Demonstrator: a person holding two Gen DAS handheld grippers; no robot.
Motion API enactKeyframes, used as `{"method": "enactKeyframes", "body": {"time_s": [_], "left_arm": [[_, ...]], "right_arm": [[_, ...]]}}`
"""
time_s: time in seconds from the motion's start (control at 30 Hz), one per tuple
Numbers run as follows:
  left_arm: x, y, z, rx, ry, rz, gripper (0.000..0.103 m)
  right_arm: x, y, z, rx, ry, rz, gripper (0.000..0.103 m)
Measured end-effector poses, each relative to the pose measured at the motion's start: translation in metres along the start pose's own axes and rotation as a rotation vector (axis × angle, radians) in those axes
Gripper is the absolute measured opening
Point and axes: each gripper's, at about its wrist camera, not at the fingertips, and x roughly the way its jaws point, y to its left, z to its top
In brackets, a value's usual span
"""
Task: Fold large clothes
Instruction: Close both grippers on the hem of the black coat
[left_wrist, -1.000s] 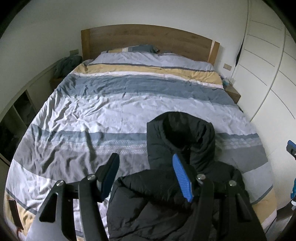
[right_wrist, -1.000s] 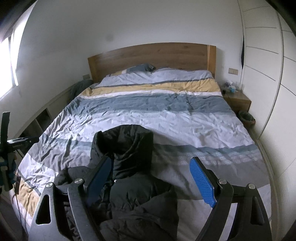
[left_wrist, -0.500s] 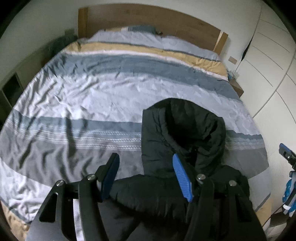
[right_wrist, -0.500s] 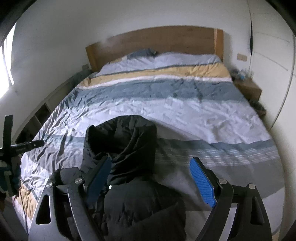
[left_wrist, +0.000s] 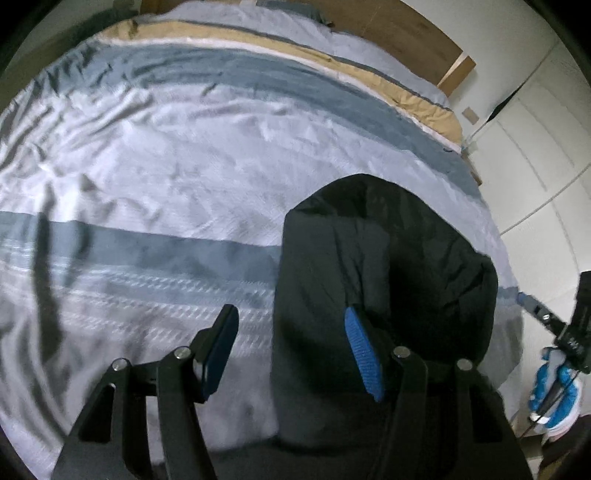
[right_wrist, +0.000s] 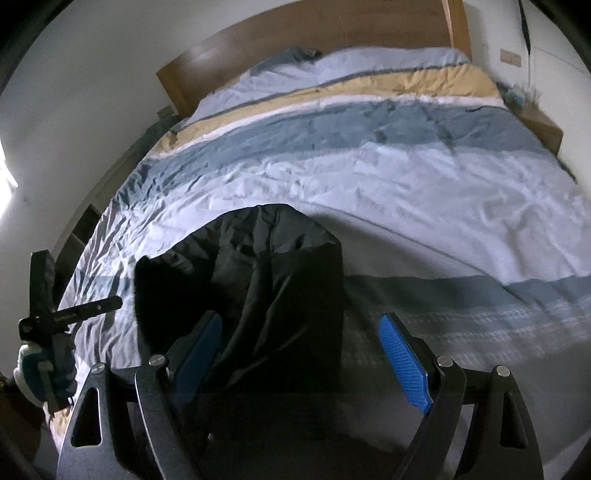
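Beside jacket (left_wrist: 388, 266), bare duvet (left_wrist: 155, 166)

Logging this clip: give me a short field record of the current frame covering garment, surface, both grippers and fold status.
garment: black hooded puffer jacket, hood towards the headboard
surface: bed with striped duvet
left gripper: open, nothing clamped, one finger in front of the jacket, the other over the duvet
right gripper: open wide, empty, above the jacket's edge
fold status: jacket lying unfolded, no grasp yet
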Motion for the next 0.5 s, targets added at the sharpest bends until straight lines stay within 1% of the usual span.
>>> {"method": "enactKeyframes", "body": {"time_s": [0.03, 0.13, 0.3, 0.4, 0.43, 0.47, 0.5], "left_arm": [[0.010, 0.001, 0.005, -0.007, 0.003, -0.024, 0.058], [0.035, 0.004, 0.017, -0.027, 0.011, -0.050, 0.058], [0.062, 0.005, 0.030, -0.075, 0.008, -0.101, 0.058], [0.080, 0.002, 0.035, -0.096, 0.031, -0.124, 0.058], [0.086, 0.001, 0.036, -0.111, 0.042, -0.130, 0.058], [0.090, 0.001, 0.036, -0.122, 0.048, -0.135, 0.058], [0.094, 0.000, 0.036, -0.135, 0.053, -0.138, 0.058]], "right_arm": [[0.009, -0.001, 0.004, -0.001, 0.004, 0.004, 0.086], [0.033, -0.004, 0.017, -0.004, 0.016, 0.008, 0.086], [0.067, -0.012, 0.033, 0.020, 0.029, 0.025, 0.086], [0.089, -0.015, 0.038, 0.040, 0.064, 0.039, 0.085], [0.094, -0.016, 0.039, 0.051, 0.071, 0.047, 0.084], [0.100, -0.018, 0.041, 0.066, 0.079, 0.056, 0.080], [0.107, -0.019, 0.042, 0.083, 0.092, 0.058, 0.071]]}}
